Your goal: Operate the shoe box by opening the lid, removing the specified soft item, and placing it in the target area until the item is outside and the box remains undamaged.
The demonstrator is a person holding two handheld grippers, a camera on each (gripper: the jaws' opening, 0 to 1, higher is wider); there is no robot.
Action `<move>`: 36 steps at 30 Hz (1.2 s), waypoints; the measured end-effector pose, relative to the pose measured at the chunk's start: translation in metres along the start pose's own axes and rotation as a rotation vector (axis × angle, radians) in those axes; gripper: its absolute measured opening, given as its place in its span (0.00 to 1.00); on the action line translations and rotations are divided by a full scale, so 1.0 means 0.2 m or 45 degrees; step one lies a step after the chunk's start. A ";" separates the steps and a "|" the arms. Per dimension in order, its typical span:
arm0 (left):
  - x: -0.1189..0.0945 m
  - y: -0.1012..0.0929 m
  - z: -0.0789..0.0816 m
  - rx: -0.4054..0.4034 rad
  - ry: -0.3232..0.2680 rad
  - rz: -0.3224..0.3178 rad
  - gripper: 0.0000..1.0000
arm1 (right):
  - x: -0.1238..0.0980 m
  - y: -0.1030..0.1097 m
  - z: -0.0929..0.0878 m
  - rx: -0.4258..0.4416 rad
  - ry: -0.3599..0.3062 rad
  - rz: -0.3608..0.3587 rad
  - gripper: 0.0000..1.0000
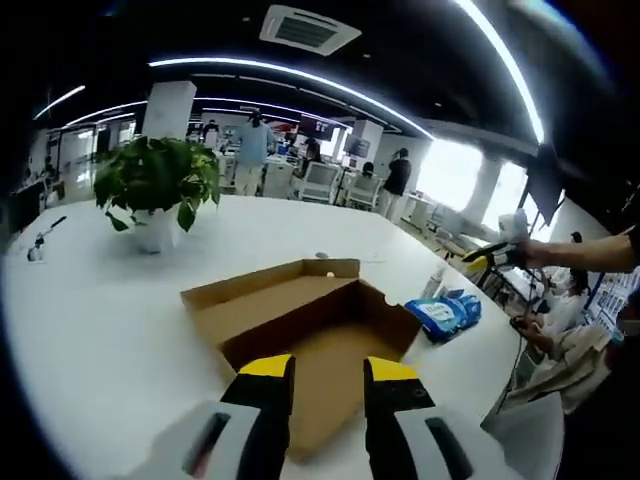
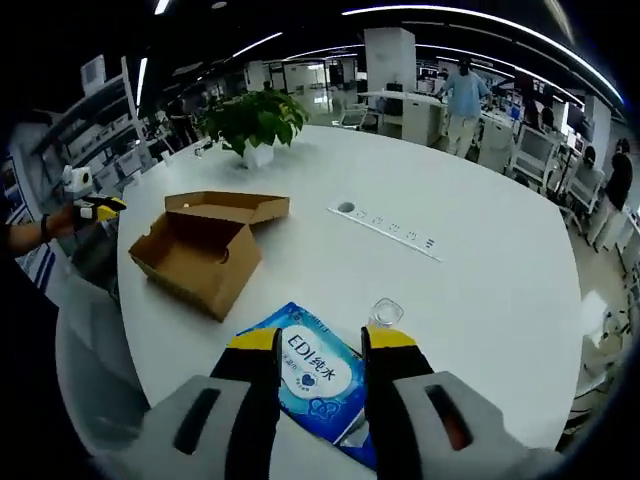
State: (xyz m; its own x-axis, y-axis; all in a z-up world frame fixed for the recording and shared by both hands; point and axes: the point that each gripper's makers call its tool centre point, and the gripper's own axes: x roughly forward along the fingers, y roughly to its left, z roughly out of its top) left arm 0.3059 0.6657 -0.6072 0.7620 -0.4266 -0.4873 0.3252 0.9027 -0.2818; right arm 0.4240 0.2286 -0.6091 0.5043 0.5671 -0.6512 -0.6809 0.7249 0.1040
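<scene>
Cardboard shoe box [image 1: 300, 345] lies open on the white bench [image 1: 110, 330], just ahead of the left gripper [image 1: 329, 372], whose fingers are parted and hold nothing. Blue wipes pack [image 2: 318, 372] lies flat outside the box, between the right gripper [image 2: 320, 345] fingers, also parted; its long axis runs diagonally, with free bench on both sides.

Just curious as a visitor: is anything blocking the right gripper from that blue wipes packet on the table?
Nothing visible. The blue soft plastic wipes packet lies on the white table right before the open right gripper, outside the open brown cardboard box.

Box [image 1: 300, 330] lid open, inside unobstructed; bare tabletop [image 2: 480, 290] beyond; plant [image 1: 155, 185] well apart.
</scene>
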 end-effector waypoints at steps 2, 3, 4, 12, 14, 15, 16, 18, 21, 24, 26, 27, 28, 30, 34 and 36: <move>0.00 0.05 -0.04 -0.012 0.010 0.029 0.28 | 0.00 0.04 -0.02 0.016 -0.031 -0.004 0.30; 0.01 0.08 -0.07 -0.024 0.020 0.047 0.28 | 0.00 0.07 -0.04 0.030 -0.043 0.007 0.31; 0.01 0.11 -0.12 -0.062 0.040 0.068 0.28 | 0.00 0.09 -0.06 0.040 -0.043 0.008 0.31; 0.08 0.19 -0.30 -0.176 0.108 0.109 0.28 | -0.05 0.26 -0.29 0.124 -0.053 0.022 0.33; 0.11 0.19 -0.33 -0.203 0.124 0.109 0.28 | -0.06 0.30 -0.37 0.150 -0.038 0.030 0.32; 0.12 0.18 -0.34 -0.206 0.131 0.108 0.28 | -0.07 0.32 -0.39 0.158 -0.033 0.034 0.32; 0.14 0.18 -0.36 -0.216 0.139 0.105 0.28 | -0.07 0.33 -0.42 0.166 -0.028 0.035 0.33; 0.16 0.17 -0.37 -0.223 0.150 0.103 0.28 | -0.09 0.36 -0.46 0.196 -0.030 0.028 0.33; 0.19 0.15 -0.37 -0.226 0.161 0.094 0.27 | -0.12 0.39 -0.53 0.239 -0.043 0.019 0.33; 0.22 0.16 -0.38 -0.210 0.184 0.109 0.27 | -0.14 0.41 -0.58 0.257 -0.034 0.013 0.33; 0.22 0.17 -0.38 -0.220 0.187 0.109 0.27 | -0.15 0.41 -0.60 0.263 -0.027 0.013 0.33; 0.22 0.17 -0.38 -0.218 0.193 0.110 0.26 | -0.15 0.42 -0.62 0.265 -0.020 0.012 0.33; 0.22 0.17 -0.39 -0.208 0.199 0.109 0.26 | -0.16 0.42 -0.63 0.266 -0.017 0.011 0.33; 0.22 0.17 -0.39 -0.183 0.213 0.108 0.26 | -0.16 0.42 -0.65 0.270 -0.012 0.009 0.33; 0.22 0.17 -0.39 -0.159 0.224 0.106 0.26 | -0.17 0.41 -0.65 0.285 -0.022 -0.003 0.33; 0.22 0.18 -0.39 -0.160 0.225 0.105 0.26 | -0.17 0.42 -0.66 0.282 -0.013 0.002 0.33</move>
State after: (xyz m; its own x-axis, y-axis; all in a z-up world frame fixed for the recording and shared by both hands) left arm 0.3075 0.6741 -0.7039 0.6698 -0.3646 -0.6468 0.1851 0.9256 -0.3301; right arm 0.2792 0.2190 -0.6762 0.5098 0.5713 -0.6432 -0.5491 0.7916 0.2679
